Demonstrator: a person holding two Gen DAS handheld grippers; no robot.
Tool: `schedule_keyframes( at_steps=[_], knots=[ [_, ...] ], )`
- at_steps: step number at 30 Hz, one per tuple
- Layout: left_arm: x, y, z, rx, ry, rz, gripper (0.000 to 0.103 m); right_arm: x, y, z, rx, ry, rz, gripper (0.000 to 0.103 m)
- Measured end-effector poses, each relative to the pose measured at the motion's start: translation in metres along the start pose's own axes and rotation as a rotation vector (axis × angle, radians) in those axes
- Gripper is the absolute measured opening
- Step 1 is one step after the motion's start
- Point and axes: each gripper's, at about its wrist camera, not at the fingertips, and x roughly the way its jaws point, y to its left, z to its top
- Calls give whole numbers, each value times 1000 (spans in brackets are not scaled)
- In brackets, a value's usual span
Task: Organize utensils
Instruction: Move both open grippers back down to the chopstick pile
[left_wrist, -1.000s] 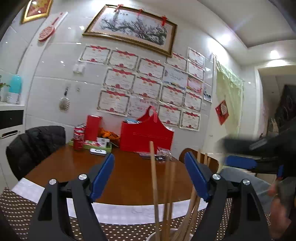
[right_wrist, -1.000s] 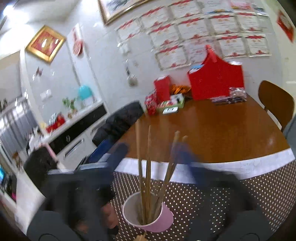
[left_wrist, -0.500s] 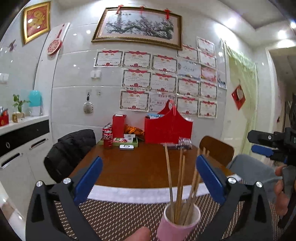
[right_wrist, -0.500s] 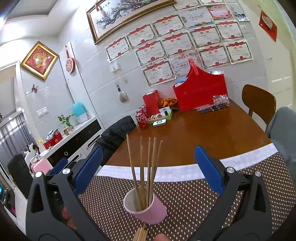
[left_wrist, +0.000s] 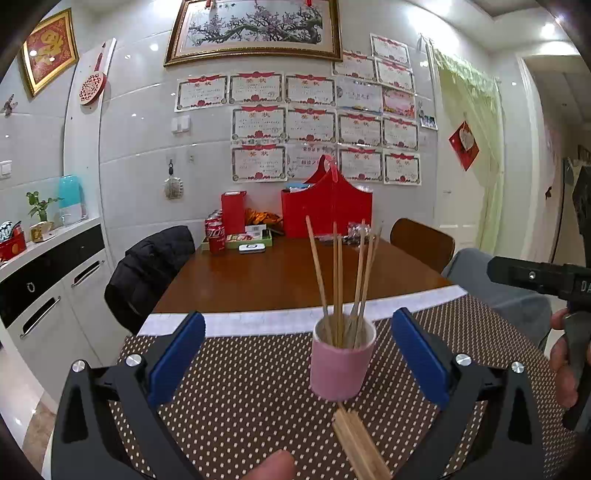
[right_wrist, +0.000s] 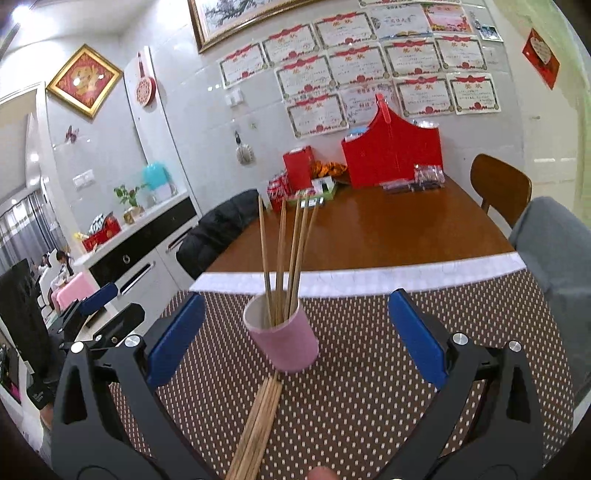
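Chopsticks (left_wrist: 338, 280) stand upright in the pink cup (left_wrist: 341, 363) on the dotted mat (left_wrist: 240, 398) at the near end of the bench (left_wrist: 280, 273). More chopsticks lie in a bundle (right_wrist: 258, 424) on the mat, just in front of the cup. We see our left tool (left_wrist: 299, 356) and right tool (right_wrist: 295, 332) both spread wide, gripping nothing, the cup standing farther off between their blue pads.

Brown wooden table (right_wrist: 388, 236), dotted brown mat (right_wrist: 369, 369) on it, pink cup (right_wrist: 284, 341), loose chopsticks (right_wrist: 258, 424)
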Motion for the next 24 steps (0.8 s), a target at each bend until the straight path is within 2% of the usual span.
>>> schedule_keyframes(
  at_steps=[7, 13, 17, 24],
  knots=[
    [14, 4, -42, -39, 117, -17, 99, 24, -5, -42, -2, 106, -3, 98],
    [25, 6, -63, -50, 132, -6, 99, 36, -17, -54, 53, 110, 19, 98],
    [33, 7, -71, -53, 147, -6, 99, 42, -20, -60, 38, 131, 14, 98],
    [55, -3, -90, -4, 324, 2, 99, 47, -23, -67, 40, 172, 15, 98]
  ],
)
